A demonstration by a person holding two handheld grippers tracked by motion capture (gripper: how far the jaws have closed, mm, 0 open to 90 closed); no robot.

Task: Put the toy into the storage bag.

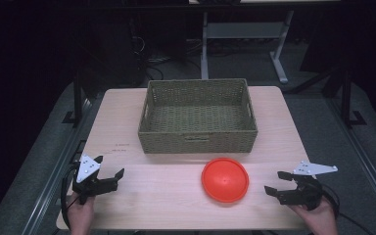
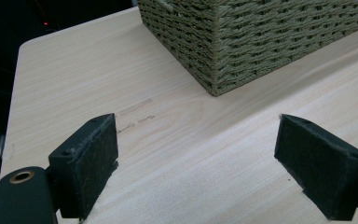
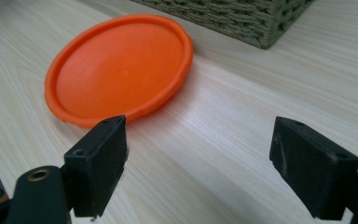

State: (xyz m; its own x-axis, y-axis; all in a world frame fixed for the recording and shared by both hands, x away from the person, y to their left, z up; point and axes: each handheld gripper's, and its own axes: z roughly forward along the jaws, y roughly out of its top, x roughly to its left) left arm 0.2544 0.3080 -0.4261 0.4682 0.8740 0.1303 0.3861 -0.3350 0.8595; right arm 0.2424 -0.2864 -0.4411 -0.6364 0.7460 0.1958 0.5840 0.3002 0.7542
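An orange round plate (image 1: pixel 225 179) lies flat on the wooden table (image 1: pixel 152 191), just in front of a woven green basket (image 1: pixel 198 116). My right gripper (image 1: pixel 276 182) sits at the table's right front, open, a short way right of the plate and pointing toward it. In the right gripper view the plate (image 3: pixel 119 67) lies ahead and left of the open gripper (image 3: pixel 198 161), with bare table between the jaws. My left gripper (image 1: pixel 108 166) rests at the left front, open. In the left gripper view the gripper (image 2: pixel 196 158) faces the basket's corner (image 2: pixel 242 37), holding nothing.
The basket has nothing in it and stands at the back middle of the table, with handle slots in its side walls. Beyond the table's far edge are a dark floor, cables and a white desk frame (image 1: pixel 279 54).
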